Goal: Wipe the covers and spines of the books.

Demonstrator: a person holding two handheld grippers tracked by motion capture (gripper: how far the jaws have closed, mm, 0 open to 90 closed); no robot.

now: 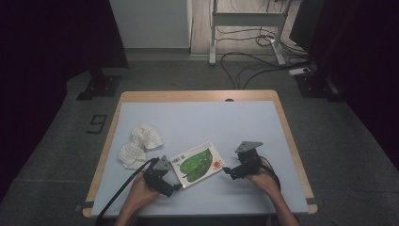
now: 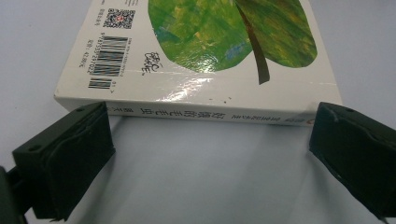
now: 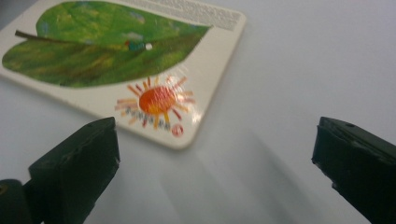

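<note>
Book (image 1: 198, 165) flat btwn both; left gripper (image 1: 170, 186) wide open at spine, right gripper (image 1: 232, 173) wide open, nothing held.

Book (image 2: 205, 88): barcode, QR code, Chinese spine title; digits illegible.

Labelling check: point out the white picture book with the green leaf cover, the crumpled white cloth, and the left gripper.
white picture book with green leaf cover (image 1: 197, 164): high view, middle of the leaf on its cover.
crumpled white cloth (image 1: 139, 145): high view, centre of the folds.
left gripper (image 2: 210, 149): left gripper view, midway between its open jaws.
</note>
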